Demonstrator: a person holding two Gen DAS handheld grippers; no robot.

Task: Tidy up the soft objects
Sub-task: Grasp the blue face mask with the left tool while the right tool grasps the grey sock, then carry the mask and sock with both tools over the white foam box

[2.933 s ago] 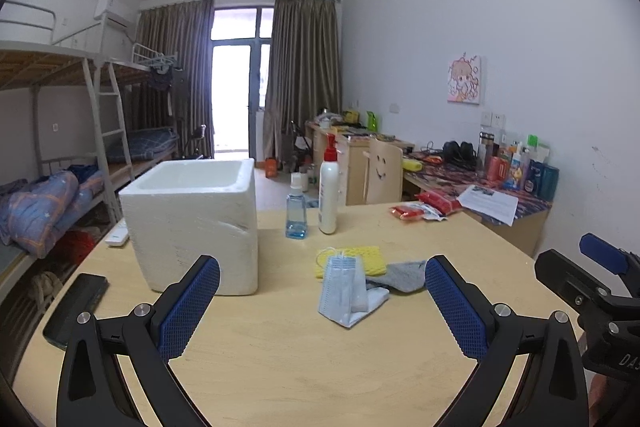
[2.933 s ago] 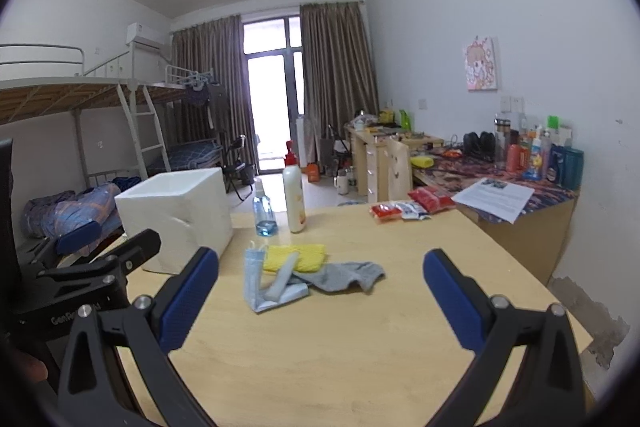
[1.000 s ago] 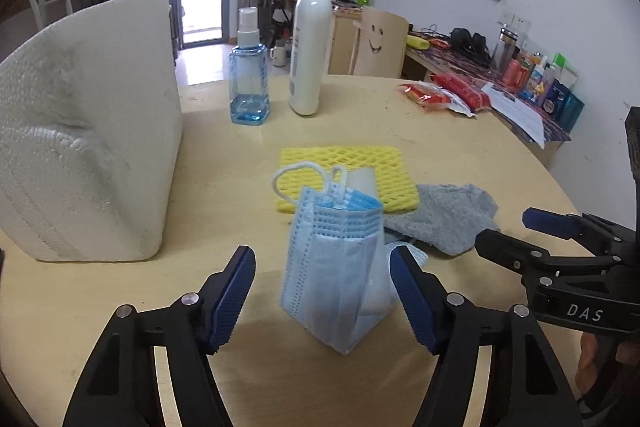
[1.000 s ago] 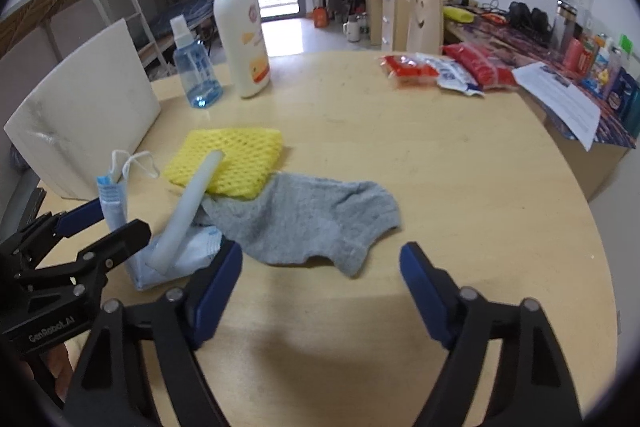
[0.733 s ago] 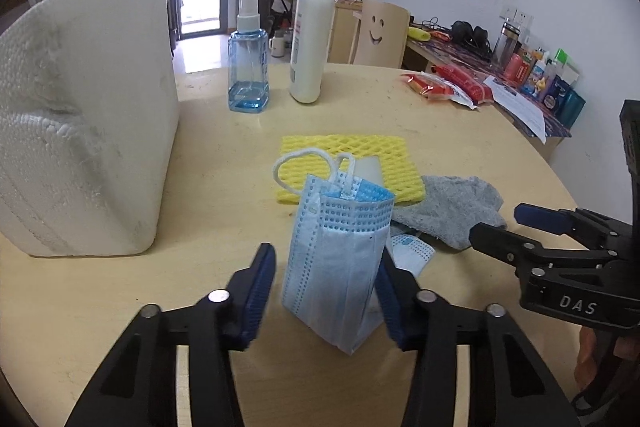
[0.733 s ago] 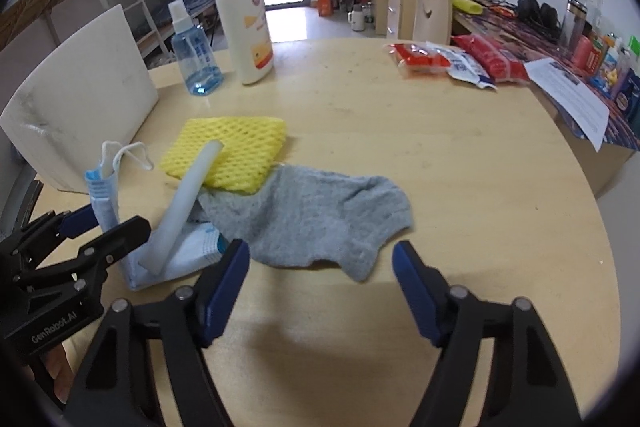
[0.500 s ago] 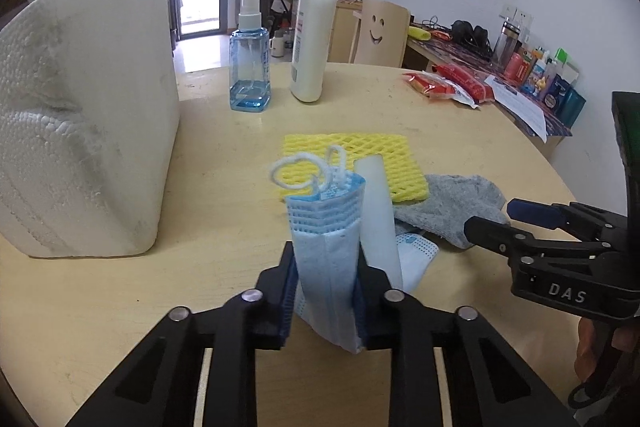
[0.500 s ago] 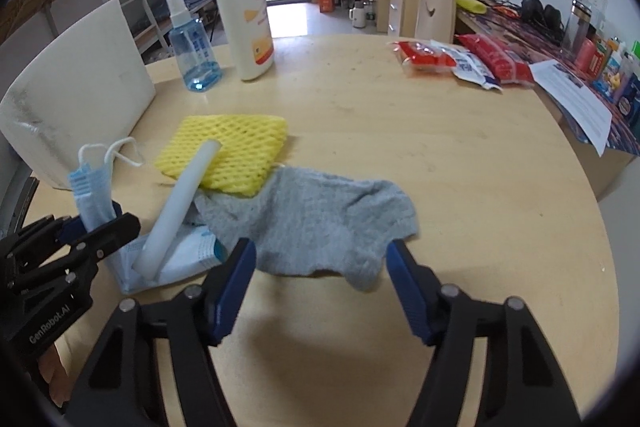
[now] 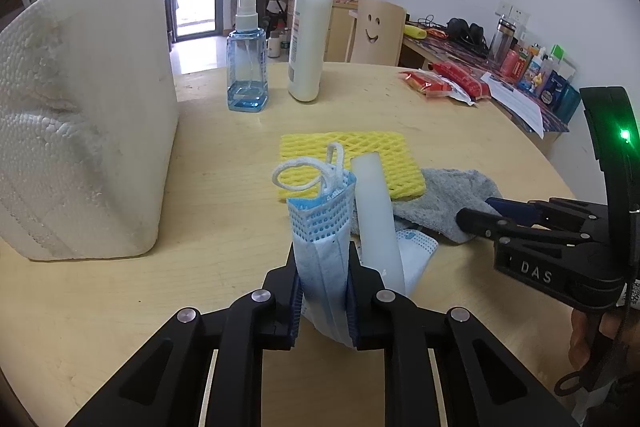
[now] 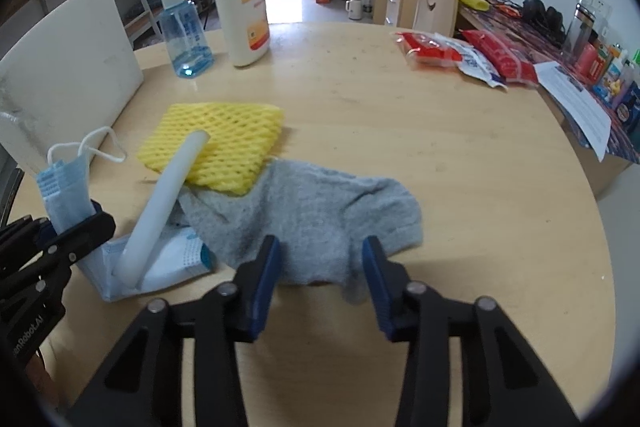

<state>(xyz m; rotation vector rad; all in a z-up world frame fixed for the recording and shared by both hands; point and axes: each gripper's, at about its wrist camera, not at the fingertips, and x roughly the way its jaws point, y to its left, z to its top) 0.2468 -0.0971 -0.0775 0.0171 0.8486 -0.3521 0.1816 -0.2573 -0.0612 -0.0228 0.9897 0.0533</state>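
My left gripper (image 9: 323, 269) is shut on a folded blue face mask (image 9: 320, 227), which stands up between the pads; it also shows in the right wrist view (image 10: 66, 195). A white foam tube (image 9: 376, 215) leans on the mask's loose part. A yellow foam net (image 9: 352, 157) and a grey sock (image 10: 316, 215) lie just beyond. My right gripper (image 10: 320, 267) is half closed, its pads on either side of the sock's near edge, not clamped. A white foam box (image 9: 80, 115) stands at the left.
A blue spray bottle (image 9: 247, 57) and a white pump bottle (image 9: 310, 23) stand at the back of the round wooden table (image 10: 460, 155). Red snack packets (image 10: 460, 57) and a paper sheet (image 10: 576, 101) lie at the far right edge.
My left gripper closed on the mask and pinched it upright. My right gripper moved down to the sock and narrowed its jaws around its near edge.
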